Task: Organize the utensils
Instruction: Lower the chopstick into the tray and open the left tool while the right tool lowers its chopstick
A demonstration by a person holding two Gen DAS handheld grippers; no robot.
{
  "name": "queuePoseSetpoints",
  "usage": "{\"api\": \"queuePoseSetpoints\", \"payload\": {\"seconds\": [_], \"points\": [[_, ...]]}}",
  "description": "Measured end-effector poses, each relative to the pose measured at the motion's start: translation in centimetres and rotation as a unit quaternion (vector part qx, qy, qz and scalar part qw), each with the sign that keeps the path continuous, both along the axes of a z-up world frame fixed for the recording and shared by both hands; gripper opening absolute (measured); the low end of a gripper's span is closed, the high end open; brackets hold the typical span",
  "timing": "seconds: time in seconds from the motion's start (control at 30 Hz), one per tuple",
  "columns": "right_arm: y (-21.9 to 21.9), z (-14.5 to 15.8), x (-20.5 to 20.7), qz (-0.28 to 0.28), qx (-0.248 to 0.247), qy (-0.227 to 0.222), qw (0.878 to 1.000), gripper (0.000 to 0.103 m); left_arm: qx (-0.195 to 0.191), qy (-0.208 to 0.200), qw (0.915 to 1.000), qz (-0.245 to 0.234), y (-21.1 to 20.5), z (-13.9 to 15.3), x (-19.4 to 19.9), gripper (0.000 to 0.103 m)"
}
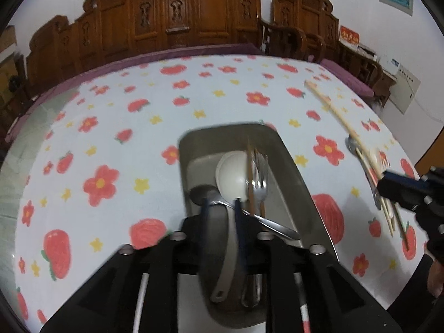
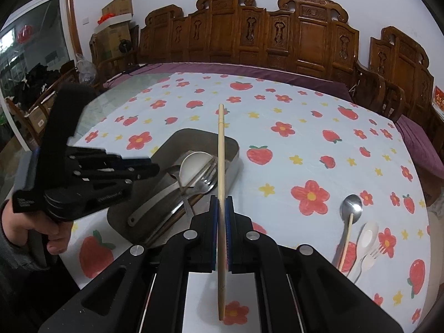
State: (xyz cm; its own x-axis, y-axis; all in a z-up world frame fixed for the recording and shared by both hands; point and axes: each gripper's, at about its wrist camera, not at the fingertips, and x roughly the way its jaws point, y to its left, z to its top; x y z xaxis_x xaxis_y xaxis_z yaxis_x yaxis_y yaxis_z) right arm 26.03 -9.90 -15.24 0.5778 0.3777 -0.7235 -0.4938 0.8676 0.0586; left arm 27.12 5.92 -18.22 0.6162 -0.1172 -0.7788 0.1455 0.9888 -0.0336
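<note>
A grey metal tray point(image 1: 285, 161) point(image 2: 230, 141) holds a white spoon point(image 1: 231, 176), a fork point(image 1: 259, 186), a metal spoon point(image 1: 202, 194) and brown chopsticks point(image 1: 251, 183). My left gripper point(image 1: 222, 208) hovers over the tray's near end, jaws a little apart, nothing clearly gripped. My right gripper point(image 2: 221, 202) is shut on a pale wooden chopstick point(image 2: 221, 149) that points toward the tray. It shows in the left wrist view point(image 1: 399, 191) among loose utensils. A metal spoon point(image 2: 351, 206), white spoon point(image 2: 367, 236), fork point(image 2: 371, 255) and chopstick point(image 2: 347, 238) lie at the right.
The table point(image 1: 138, 127) has a white cloth with red strawberries and flowers. Carved wooden chairs point(image 2: 277, 36) stand along the far edge. The left gripper point(image 2: 91, 177) and its hand show at the left in the right wrist view.
</note>
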Motion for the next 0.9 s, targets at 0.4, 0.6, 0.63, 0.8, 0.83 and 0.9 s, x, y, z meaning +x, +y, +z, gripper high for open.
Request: {"api": "queuePoseSetpoints", "payload": {"seconds": [0.4,0.6,0.63,0.8,0.83,0.9], "points": [[3.6,-2.2,1.0,0.010,0.015,0.033,0.999,0.006,-0.007,-0.051,0.9981,0.034,3.6,3.5,-0.6,0.046],[5.3,-3.3,2.0,0.008,0.027,0.053,0.998,0.006,-0.010,-0.068,0.9966,0.045,4.9,4.7,-0.9,0.068],[5.6,-3.4,2.2,0.008,0.028,0.055,0.998,0.006,-0.009,-0.072,0.9963,0.047,5.0,4.8,-0.9,0.075],[6.8,-4.3,3.3,0.002,0.039,0.073,0.997,0.006,-0.007,-0.085,0.9944,0.061,6.1,5.3,-1.0,0.090],[7.0,-4.6,3.5,0.001,0.041,0.077,0.996,0.006,-0.009,-0.084,0.9944,0.063,6.2,5.3,-1.0,0.091],[7.5,-5.1,3.8,-0.002,0.046,0.087,0.995,0.006,-0.015,-0.081,0.9942,0.069,6.6,5.2,-0.9,0.091]]}}
